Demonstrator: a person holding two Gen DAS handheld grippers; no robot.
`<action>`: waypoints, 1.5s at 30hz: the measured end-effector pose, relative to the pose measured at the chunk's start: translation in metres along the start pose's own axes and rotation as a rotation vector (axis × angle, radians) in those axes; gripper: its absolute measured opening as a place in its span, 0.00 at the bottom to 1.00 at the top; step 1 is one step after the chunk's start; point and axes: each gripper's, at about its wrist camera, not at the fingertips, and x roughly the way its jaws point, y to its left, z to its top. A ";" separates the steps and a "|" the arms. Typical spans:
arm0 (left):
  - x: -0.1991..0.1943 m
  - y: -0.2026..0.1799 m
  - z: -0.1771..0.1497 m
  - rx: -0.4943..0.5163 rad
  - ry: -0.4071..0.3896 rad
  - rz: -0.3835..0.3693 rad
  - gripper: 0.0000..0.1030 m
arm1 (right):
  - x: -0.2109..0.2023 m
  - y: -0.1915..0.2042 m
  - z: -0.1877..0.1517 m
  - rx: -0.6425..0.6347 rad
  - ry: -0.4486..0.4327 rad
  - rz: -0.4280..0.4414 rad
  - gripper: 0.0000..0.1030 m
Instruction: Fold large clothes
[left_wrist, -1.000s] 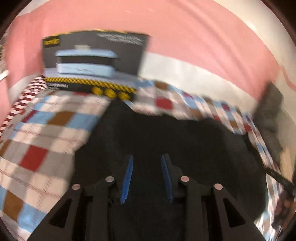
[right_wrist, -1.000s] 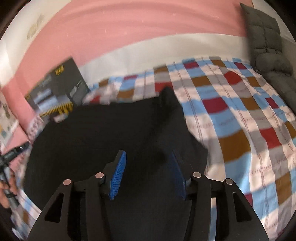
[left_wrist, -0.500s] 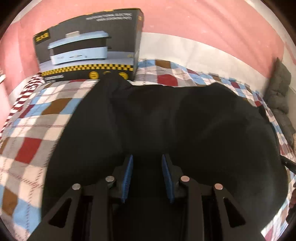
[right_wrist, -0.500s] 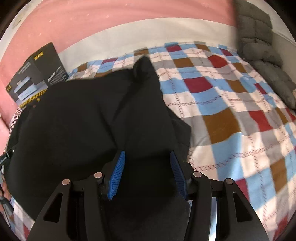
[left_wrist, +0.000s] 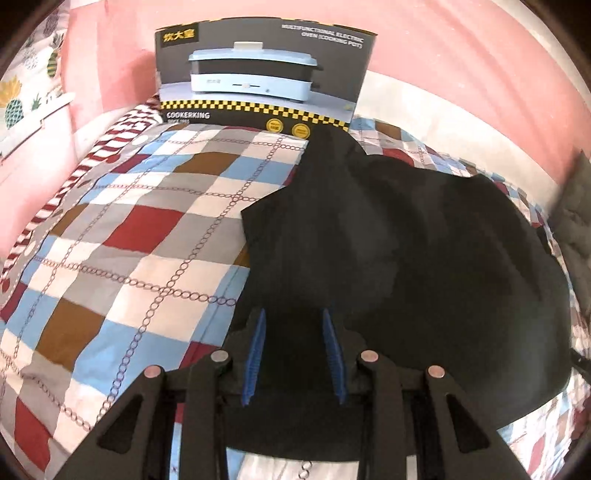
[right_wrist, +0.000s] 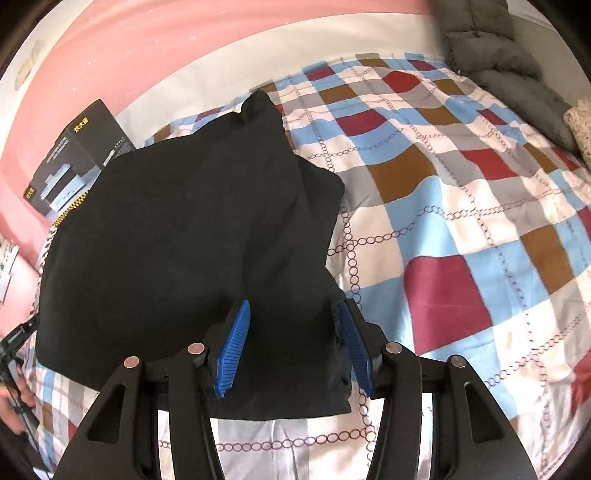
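A large black garment (left_wrist: 406, 251) lies spread on the checked bedspread (left_wrist: 140, 236), with a sleeve reaching toward the far box. It also shows in the right wrist view (right_wrist: 177, 229). My left gripper (left_wrist: 293, 325) is open, its blue pads (left_wrist: 255, 350) standing over the garment's near left edge with black cloth between them. My right gripper (right_wrist: 291, 321) is open over the garment's near right corner, its blue pads (right_wrist: 232, 347) either side of the cloth. Neither gripper is closed on the fabric.
A black appliance box (left_wrist: 258, 74) stands against the pink wall at the bed's far side, also seen in the right wrist view (right_wrist: 70, 162). Grey cushions (right_wrist: 498, 62) lie at the far right. A striped pillow (left_wrist: 103, 147) lies at the left.
Both grippers have pulled back toward the near edge of the bed, and the garment has settled flat. The jaws stay open throughout.
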 end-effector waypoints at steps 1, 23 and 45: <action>-0.004 0.001 -0.001 -0.012 0.005 -0.011 0.33 | -0.005 0.003 0.000 -0.005 -0.003 -0.006 0.49; -0.055 0.057 -0.066 -0.208 0.093 -0.116 0.60 | -0.030 -0.055 -0.068 0.370 0.067 0.317 0.71; 0.072 0.058 0.000 -0.321 0.159 -0.379 0.99 | 0.073 -0.061 0.001 0.386 0.147 0.483 0.91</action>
